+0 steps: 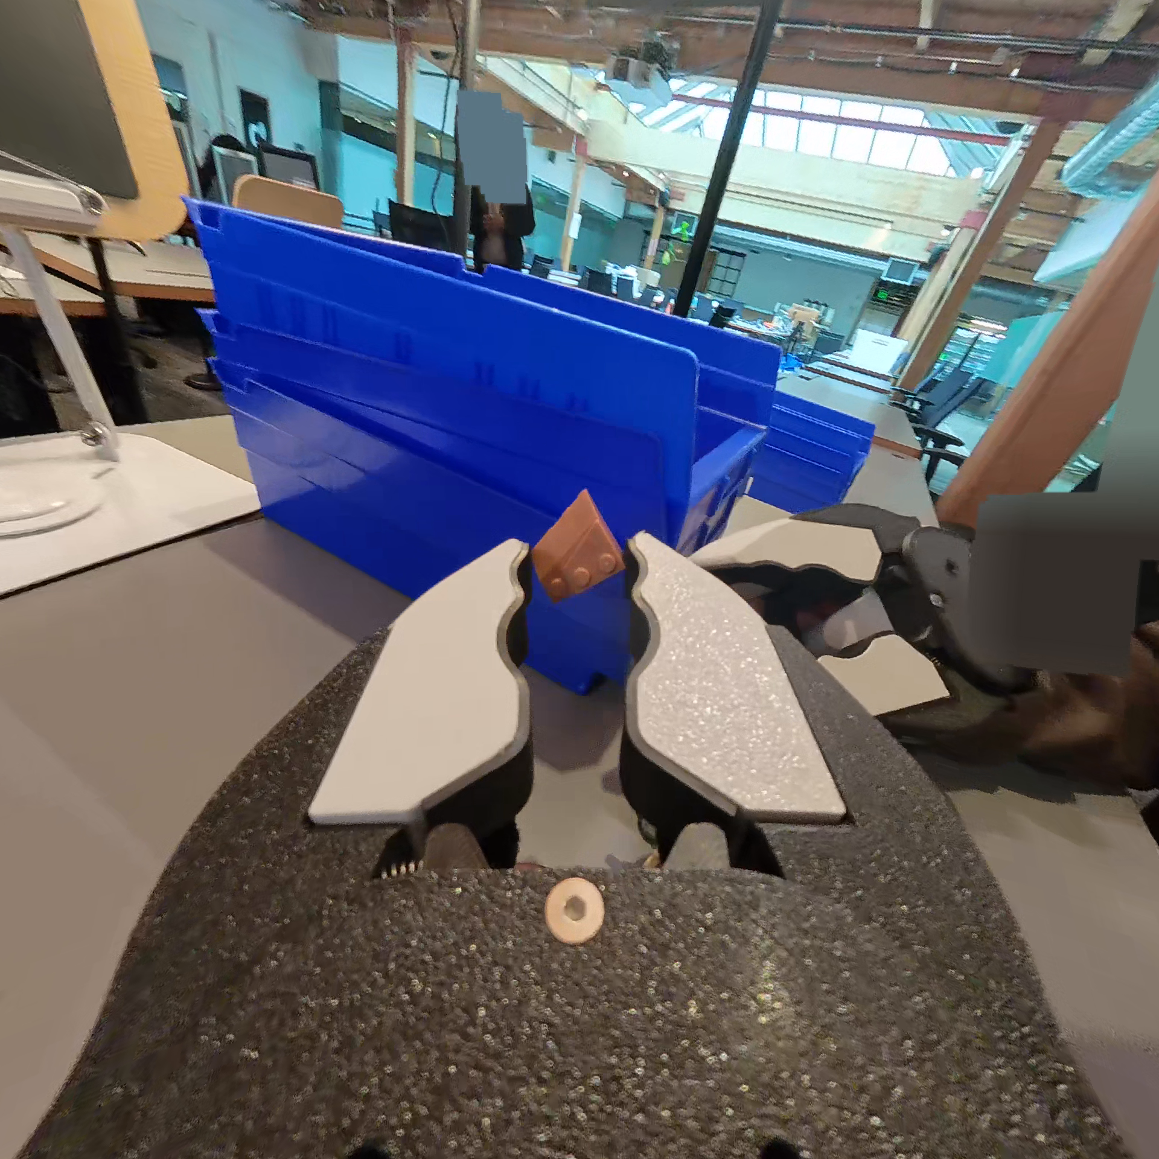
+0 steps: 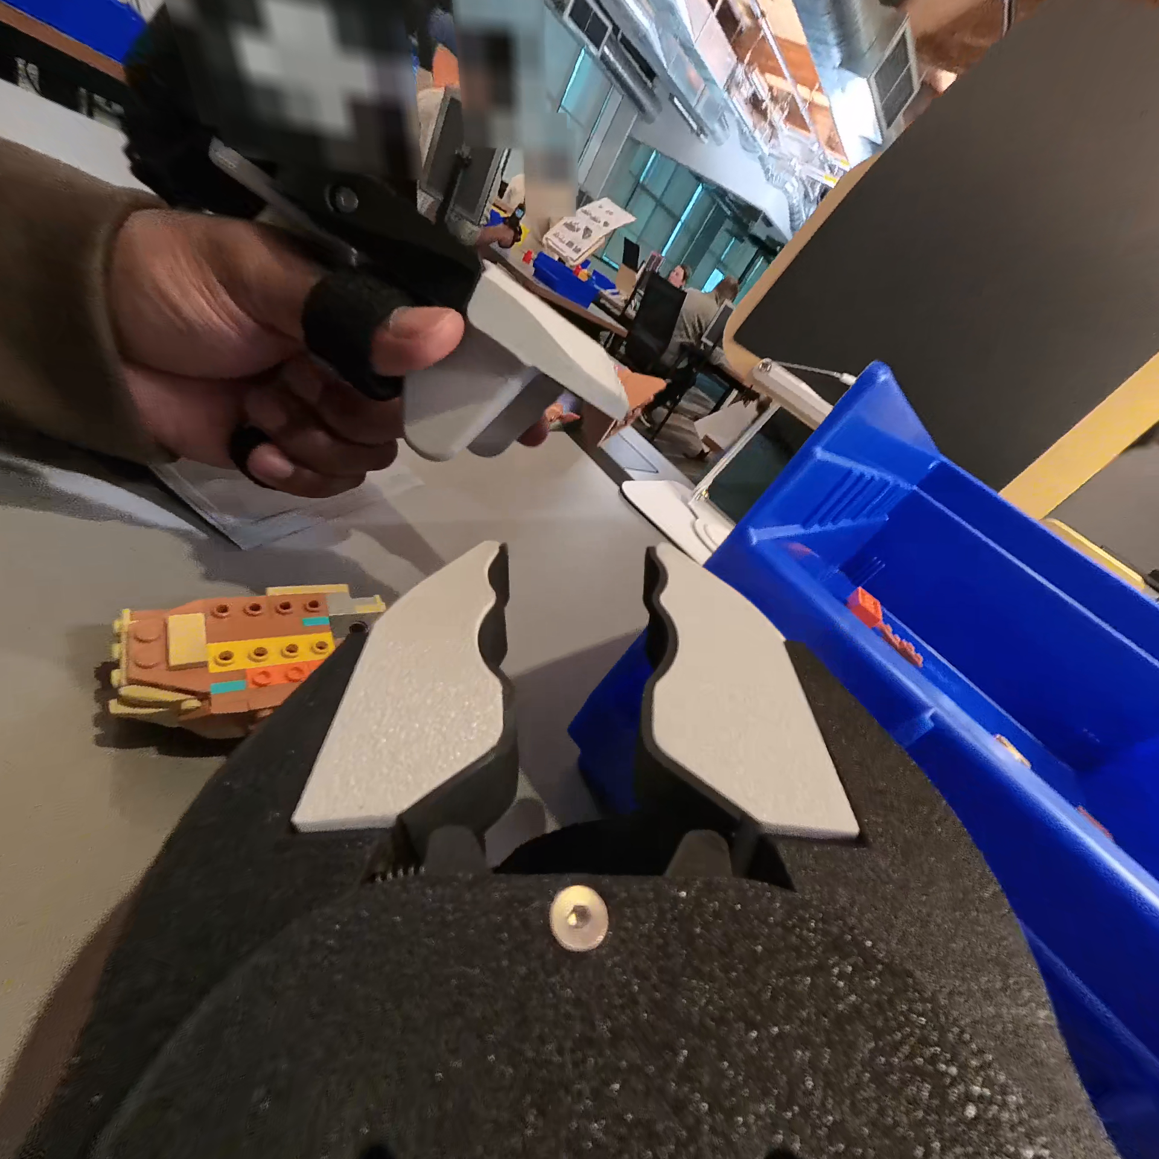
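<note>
Between left tongs [image 1: 578, 552]: brown brick [image 1: 580, 553] being pinched, before blue bin [image 1: 439, 401].
Right view only: right tongs [image 2: 576, 564] gaping empty; brick model [image 2: 226, 658] lying on tabletop [image 2: 75, 815].

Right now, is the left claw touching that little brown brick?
Touching. The left wrist view shows the left claw pinching the brown wedge brick between both fingertips.

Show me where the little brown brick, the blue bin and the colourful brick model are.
brown brick [image 1: 578, 561], left wrist view: its studded face, between the left tool's tips.
blue bin [image 1: 439, 483], left wrist view: its long near wall.
brick model [image 2: 238, 658], right wrist view: its yellow studded row, on the table.
</note>
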### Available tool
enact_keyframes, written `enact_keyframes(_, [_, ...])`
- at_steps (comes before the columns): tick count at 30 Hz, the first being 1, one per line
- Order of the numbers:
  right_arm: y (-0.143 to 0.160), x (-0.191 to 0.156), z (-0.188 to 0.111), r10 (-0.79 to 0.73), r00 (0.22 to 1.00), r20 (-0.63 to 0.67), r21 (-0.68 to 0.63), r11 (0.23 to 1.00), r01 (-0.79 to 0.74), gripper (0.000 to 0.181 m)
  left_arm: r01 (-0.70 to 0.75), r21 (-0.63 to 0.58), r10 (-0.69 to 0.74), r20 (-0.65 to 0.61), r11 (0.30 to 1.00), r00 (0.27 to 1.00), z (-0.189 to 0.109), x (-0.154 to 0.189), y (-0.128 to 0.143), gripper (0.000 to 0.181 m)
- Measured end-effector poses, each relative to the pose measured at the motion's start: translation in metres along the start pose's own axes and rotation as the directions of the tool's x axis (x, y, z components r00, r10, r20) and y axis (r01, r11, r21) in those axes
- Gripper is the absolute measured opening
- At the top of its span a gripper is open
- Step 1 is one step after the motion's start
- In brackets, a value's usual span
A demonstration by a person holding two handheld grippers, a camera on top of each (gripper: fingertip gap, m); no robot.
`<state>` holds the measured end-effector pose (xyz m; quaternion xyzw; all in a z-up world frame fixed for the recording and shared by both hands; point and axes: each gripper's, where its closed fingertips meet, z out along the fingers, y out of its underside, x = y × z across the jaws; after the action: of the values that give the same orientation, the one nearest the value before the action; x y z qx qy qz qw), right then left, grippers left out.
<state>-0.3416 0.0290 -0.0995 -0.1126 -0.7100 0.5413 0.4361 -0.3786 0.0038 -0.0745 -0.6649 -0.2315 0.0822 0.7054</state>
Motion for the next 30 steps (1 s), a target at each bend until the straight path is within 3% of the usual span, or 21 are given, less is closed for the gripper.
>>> enact_keyframes(5, [0.014,-0.007,0.004,0.014,1.000,0.002,-0.074,0.997,-0.014,0.039,-0.110,0.055,0.106,0.065,0.992,0.992,-0.008,-0.004,-0.008,0.027])
enact_keyframes(10, [0.013,-0.006,0.003,0.008,1.000,-0.006,-0.065,0.998,-0.009,0.039,-0.111,0.063,0.107,0.066,0.992,0.992,-0.007,-0.006,-0.001,0.027])
enact_keyframes(15, [0.005,-0.009,-0.007,-0.028,0.999,-0.028,-0.034,0.999,0.027,0.039,-0.206,0.064,0.205,0.017,0.976,0.979,-0.008,0.018,-0.007,0.028])
enact_keyframes(19, [-0.017,-0.011,-0.018,-0.175,0.979,-0.107,0.031,0.983,0.179,0.040,-0.344,0.053,0.347,-0.063,0.937,0.936,-0.005,0.047,-0.007,0.028])
enact_keyframes(24, [-0.036,0.004,-0.032,-0.329,0.890,-0.316,0.046,0.932,0.360,0.043,-0.481,0.001,0.479,-0.090,0.877,0.873,-0.010,0.055,0.010,0.028])
enact_keyframes(30, [-0.036,-0.018,-0.018,-0.507,0.808,-0.299,0.001,0.847,0.532,0.051,-0.511,-0.042,0.500,-0.151,0.859,0.853,-0.011,0.062,0.020,0.028])
